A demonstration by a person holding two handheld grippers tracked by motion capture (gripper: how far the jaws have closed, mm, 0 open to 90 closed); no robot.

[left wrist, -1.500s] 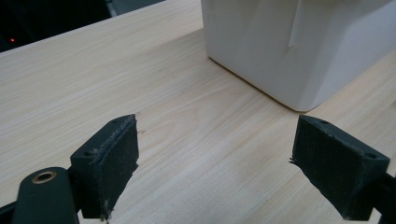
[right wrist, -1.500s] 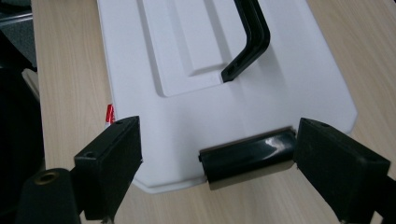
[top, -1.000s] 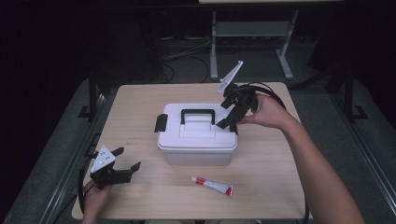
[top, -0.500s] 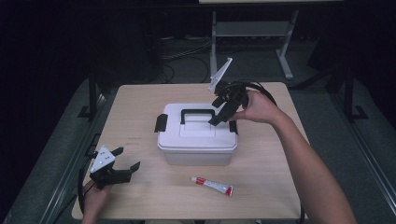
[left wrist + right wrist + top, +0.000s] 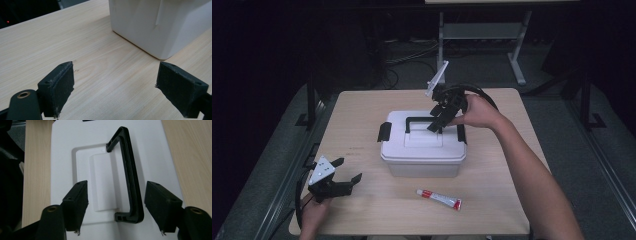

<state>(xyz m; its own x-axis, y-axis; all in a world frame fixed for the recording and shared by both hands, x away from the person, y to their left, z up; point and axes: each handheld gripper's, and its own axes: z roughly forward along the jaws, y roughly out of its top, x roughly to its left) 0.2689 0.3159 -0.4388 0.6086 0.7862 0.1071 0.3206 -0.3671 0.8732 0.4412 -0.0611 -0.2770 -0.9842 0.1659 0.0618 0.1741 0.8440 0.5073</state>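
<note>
The right gripper [image 5: 116,203] stands over the lid of the white box [image 5: 423,145], its jaws apart on either side of the black carry handle [image 5: 130,180]; they have just been closing, with the bar between them but the pads not yet pressing on it. In the right gripper view the bar lies nearer the 3 o'clock pad, leaving a wider gap on the 9 o'clock side. To do this step well, in my judgement, the hand should centre the bar between the pads before closing fully, and take it near mid-span so the box hangs level if lifted. The handle lies low against the lid, so the pads need to reach under or squarely around the bar, not pinch its top edge. The box sits mid-table [image 5: 362,130], latches [image 5: 385,131] at its ends. The left gripper [image 5: 343,181] rests at about 7 o'clock from the box, jaws wide apart over bare wood, holding nothing. A small tube [image 5: 439,199] lies at 6 o'clock, near the box, clear of the work.
</note>
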